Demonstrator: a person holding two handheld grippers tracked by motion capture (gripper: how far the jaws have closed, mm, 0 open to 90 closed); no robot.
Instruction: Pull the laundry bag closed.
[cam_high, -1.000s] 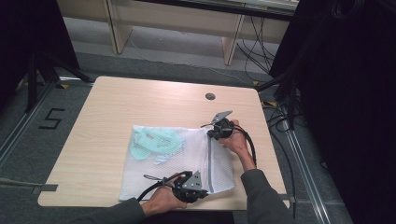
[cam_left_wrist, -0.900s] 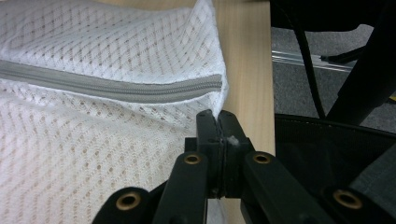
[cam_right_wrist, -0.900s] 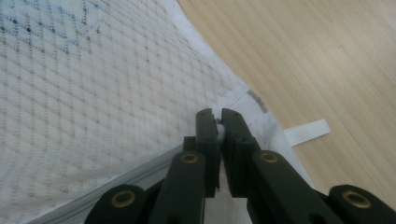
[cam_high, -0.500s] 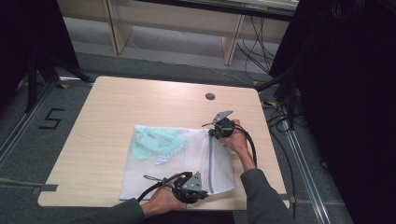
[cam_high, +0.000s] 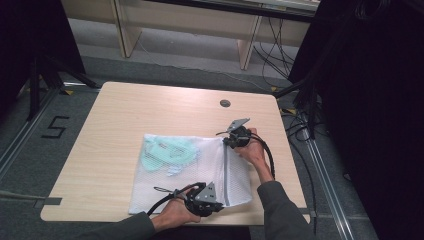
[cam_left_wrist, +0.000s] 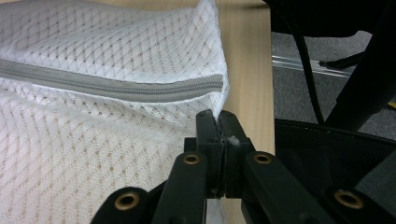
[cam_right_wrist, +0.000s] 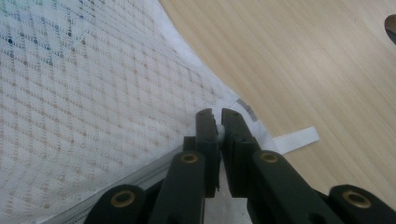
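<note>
- Mesh laundry bag (cam_high: 200, 170) lies flat on the near right part of the wooden table (cam_high: 125, 115) in the high view, with a pale green garment (cam_high: 165, 152) showing through its left half. The left gripper (cam_high: 216, 205) pinches the bag's near corner at the zipper's (cam_high: 226, 175) end, and the right gripper (cam_high: 226, 142) pinches the far corner at the other end. Holding both ends probably keeps the zipper line taut and straight.
- Left gripper view: the black jaws are closed together on the edge of the white mesh (cam_left_wrist: 93, 154), just below the end of the grey zipper (cam_left_wrist: 116, 86), which looks fully done up. A little fabric sits between the pads. The table edge and dark floor lie to the right.
- Right gripper view: the jaws are clamped on a small white piece at the bag's corner; I cannot tell whether it is the zipper pull or the hem. A white fabric tab (cam_right_wrist: 296, 138) sticks out onto the bare wood just beside them.
</note>
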